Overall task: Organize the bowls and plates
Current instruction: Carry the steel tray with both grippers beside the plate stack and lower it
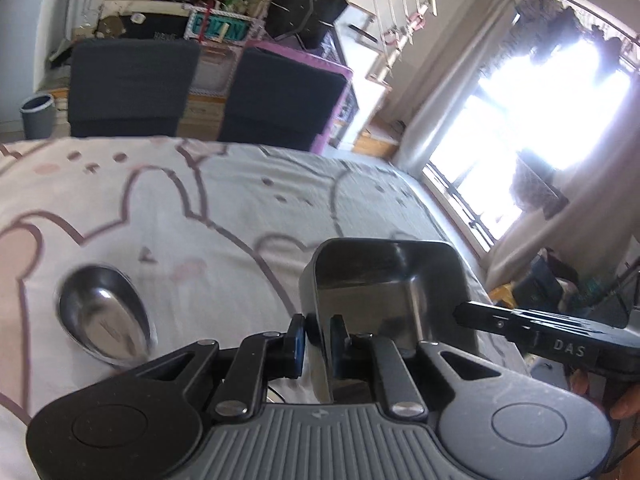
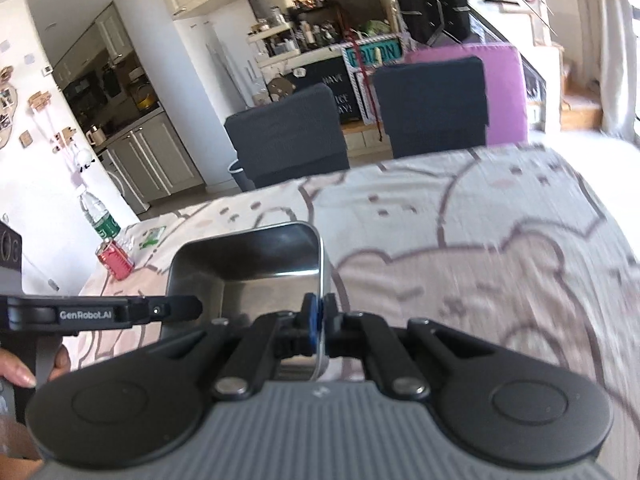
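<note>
Left gripper [image 1: 319,340] and right gripper [image 2: 319,320]: jaws of each clamp opposite walls of one square metal container [image 2: 256,272], raised above the worktop [image 2: 480,248]; oval dish [image 1: 105,320] alongside.

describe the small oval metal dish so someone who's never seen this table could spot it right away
Find the table under the pale cloth with pink cartoon outlines. In the left wrist view, the oval metal dish lies on the cloth left of the left gripper. Unlike the square steel container held in both grippers, it is shallow, teardrop-shaped and untouched.

oval dish [image 1: 106,316] left; cloth [image 1: 240,208] ahead bare.
</note>
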{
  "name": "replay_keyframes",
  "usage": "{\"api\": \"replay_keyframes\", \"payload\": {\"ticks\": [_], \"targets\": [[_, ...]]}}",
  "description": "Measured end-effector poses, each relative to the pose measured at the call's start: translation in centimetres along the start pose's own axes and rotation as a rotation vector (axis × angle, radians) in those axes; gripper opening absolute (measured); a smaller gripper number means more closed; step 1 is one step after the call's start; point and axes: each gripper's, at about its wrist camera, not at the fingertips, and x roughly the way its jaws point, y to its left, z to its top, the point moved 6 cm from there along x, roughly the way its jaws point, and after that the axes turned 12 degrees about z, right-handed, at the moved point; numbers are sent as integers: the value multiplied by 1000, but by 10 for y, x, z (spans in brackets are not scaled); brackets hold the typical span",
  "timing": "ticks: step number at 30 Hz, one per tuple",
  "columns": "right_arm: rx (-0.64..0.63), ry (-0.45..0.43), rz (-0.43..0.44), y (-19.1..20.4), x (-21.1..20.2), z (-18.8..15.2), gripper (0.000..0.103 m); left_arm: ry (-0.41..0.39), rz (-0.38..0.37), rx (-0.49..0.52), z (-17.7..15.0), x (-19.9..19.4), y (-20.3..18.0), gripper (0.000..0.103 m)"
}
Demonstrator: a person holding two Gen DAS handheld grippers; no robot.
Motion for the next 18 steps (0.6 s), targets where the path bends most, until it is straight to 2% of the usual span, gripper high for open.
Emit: {"api": "replay_keyframes", "payload": {"ticks": [8,18], "targets": [[90,27,-61,-37,-30,-33,4,103,-53,96,-40,28,-44,14],[135,81,-132,-64,-37,-52,5,191,-48,161,-60,61,-69,14]]}}
